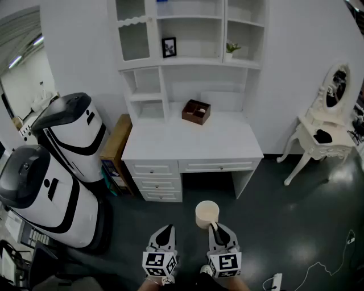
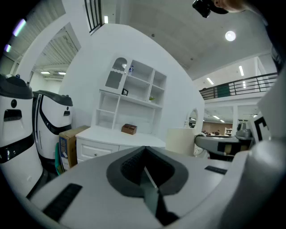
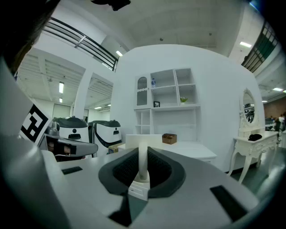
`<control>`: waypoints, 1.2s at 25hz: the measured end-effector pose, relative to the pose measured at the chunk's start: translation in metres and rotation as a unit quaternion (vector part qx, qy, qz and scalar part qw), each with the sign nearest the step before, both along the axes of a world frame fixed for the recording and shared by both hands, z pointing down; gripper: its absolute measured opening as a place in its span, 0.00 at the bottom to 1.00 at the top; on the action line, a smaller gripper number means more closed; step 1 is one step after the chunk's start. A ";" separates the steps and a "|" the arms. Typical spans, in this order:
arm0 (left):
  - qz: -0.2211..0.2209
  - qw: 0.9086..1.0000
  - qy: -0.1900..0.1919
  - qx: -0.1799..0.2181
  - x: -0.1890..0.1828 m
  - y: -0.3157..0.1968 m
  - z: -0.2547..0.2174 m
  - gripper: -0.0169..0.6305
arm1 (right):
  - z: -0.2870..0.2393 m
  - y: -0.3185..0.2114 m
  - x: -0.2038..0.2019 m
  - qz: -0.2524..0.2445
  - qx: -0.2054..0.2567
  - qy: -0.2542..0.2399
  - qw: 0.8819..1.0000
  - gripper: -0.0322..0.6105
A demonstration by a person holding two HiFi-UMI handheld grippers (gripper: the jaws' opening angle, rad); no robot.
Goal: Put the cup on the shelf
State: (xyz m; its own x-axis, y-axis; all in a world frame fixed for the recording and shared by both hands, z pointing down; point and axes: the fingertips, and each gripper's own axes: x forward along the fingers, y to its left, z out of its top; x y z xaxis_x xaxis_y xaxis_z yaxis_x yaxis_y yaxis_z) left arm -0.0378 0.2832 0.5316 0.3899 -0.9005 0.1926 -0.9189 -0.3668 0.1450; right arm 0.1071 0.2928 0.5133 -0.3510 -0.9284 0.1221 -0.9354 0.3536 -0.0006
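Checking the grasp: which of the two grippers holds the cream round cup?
The right gripper, shut on the cream round cup; the left gripper is shut on nothing.

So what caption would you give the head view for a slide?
Right claw holds a cup in front of a white desk and shelf; left claw shut.

L gripper [image 1: 165,230] closed empty, R gripper [image 1: 215,227] clamping cup [image 1: 207,214], both ~level.

cup [image 3: 152,140]: lower part hidden behind right gripper [image 3: 142,154] | picture frame [image 1: 169,47] on shelf [image 1: 199,61]: image too small to tell | brown box [image 1: 196,111], back edge of desk [image 1: 227,145]: contents unclear | blue item [image 1: 162,3]: cut by picture's top edge | white machine [image 1: 34,199]: cut by left edge
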 end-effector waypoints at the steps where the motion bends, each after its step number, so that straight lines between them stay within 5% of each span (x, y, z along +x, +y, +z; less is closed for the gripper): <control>1: 0.000 1.000 0.000 0.001 -0.011 0.008 0.000 0.03 | 0.002 0.008 -0.011 0.003 -0.003 0.006 1.000 0.12; 8: 0.015 1.000 -0.004 0.000 -0.089 0.055 0.005 0.03 | 0.006 0.055 -0.085 0.029 -0.004 0.014 0.999 0.12; 15: 0.040 0.999 0.028 0.007 -0.118 0.073 0.004 0.03 | -0.001 0.069 -0.104 0.049 0.011 0.011 0.999 0.13; 18: 0.057 0.997 0.047 0.010 -0.119 0.076 0.002 0.29 | -0.005 0.073 -0.105 0.056 0.016 0.020 0.998 0.13; 21: 0.061 0.997 0.043 0.016 -0.121 0.076 0.001 0.42 | -0.005 0.078 -0.105 0.064 0.020 0.030 0.997 0.13; 30: 0.041 0.999 0.030 0.019 -0.134 0.069 0.001 0.49 | -0.023 0.085 -0.113 0.073 0.048 0.044 0.995 0.13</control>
